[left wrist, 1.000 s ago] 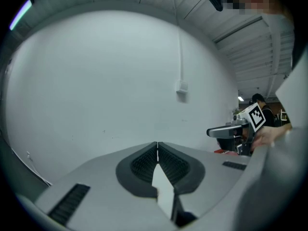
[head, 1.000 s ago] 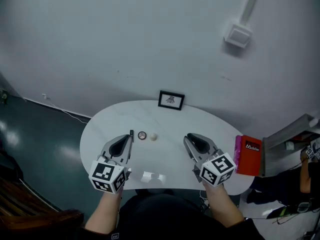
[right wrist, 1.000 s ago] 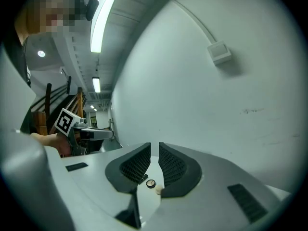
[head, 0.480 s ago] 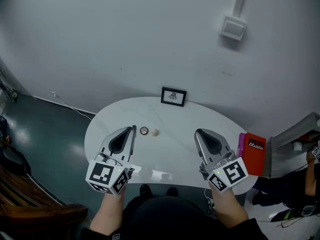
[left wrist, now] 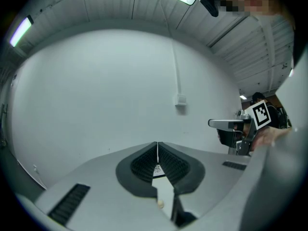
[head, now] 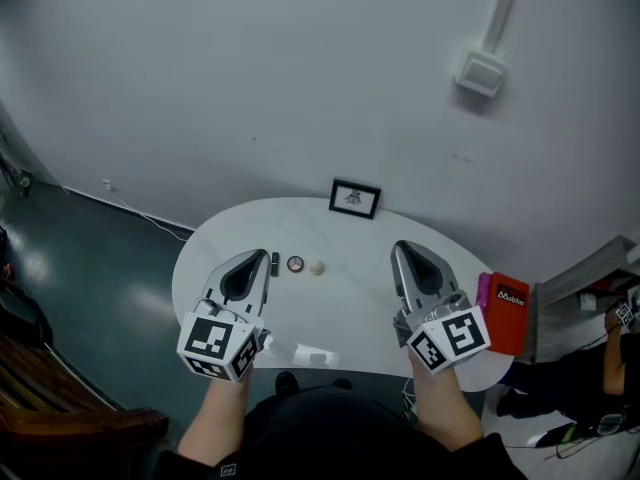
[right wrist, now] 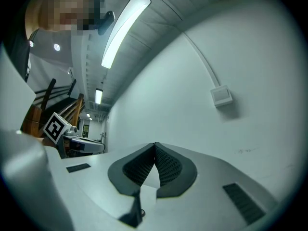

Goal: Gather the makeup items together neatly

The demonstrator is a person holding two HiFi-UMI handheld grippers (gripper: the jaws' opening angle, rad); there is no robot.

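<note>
Three small makeup items lie in a row on the white oval table: a dark stick, a round compact and a cream ball. My left gripper hovers just left of the stick, shut and empty. My right gripper hangs over the table's right half, well apart from the items. Its jaws have just been closing with nothing between them, and they now meet. In the left gripper view the jaws touch, with the cream ball showing below. The right gripper view shows its jaws closed on nothing.
A small black-framed picture stands at the table's far edge against the white wall. A red box sits off the table's right end. A dark floor lies to the left, and a wall box hangs high up.
Both grippers have risen a little above the table. The right jaws have drawn together. The makeup items have not moved.
</note>
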